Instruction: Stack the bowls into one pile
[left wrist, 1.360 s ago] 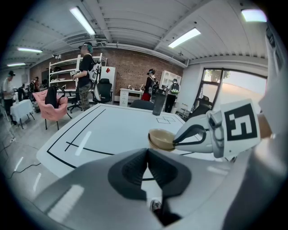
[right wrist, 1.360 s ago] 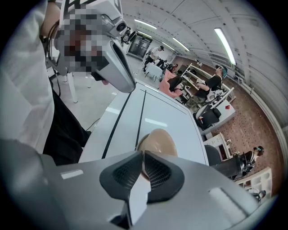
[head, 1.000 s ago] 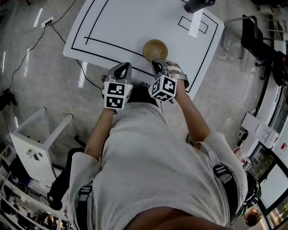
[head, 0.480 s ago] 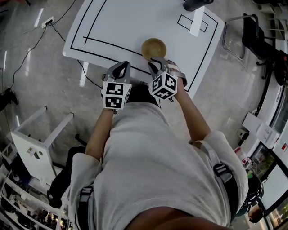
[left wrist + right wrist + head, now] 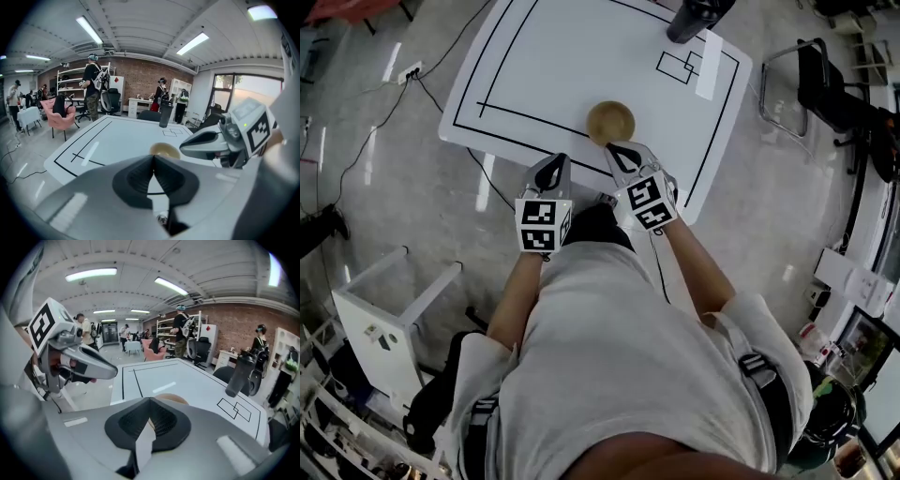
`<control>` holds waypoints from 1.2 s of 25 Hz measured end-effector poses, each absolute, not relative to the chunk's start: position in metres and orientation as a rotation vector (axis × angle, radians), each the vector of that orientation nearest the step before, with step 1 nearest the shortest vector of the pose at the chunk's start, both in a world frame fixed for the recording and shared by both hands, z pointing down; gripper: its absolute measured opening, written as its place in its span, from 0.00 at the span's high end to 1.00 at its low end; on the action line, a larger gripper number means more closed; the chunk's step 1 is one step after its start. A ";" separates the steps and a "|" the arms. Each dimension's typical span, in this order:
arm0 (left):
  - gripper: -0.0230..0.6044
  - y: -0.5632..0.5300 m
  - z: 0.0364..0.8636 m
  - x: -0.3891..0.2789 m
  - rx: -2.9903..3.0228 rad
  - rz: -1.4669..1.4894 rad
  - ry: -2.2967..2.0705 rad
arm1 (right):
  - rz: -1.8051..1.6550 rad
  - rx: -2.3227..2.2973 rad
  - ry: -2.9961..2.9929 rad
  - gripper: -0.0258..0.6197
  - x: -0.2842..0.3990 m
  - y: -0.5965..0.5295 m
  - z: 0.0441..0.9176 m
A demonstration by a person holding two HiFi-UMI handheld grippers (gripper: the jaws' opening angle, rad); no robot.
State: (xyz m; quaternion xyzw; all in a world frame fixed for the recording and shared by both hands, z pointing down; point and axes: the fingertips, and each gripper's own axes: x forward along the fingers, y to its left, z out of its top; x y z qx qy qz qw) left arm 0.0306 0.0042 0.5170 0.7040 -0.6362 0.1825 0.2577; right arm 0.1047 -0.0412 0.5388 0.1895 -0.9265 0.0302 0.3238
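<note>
Rolling since a second ago, the right gripper (image 5: 616, 150) has turned its marker cube to a new angle. Its jaws are pressed together on nothing, as are those of the left gripper (image 5: 551, 169) just to its left. Just beyond the right gripper's tips, the tan bowl (image 5: 610, 121) sits on the white table (image 5: 544, 56), close to the near edge. A dark bottle (image 5: 692, 19) stands at the far right.

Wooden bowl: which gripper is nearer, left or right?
Right. The right gripper sits just in front of the bowl, close to its near rim; the left gripper is farther, off to the bowl's lower left in the head view.
</note>
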 end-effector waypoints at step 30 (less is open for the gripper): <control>0.96 0.087 0.380 0.065 2.621 0.303 -1.375 | 0.088 1.774 -2.398 0.96 0.154 0.102 0.353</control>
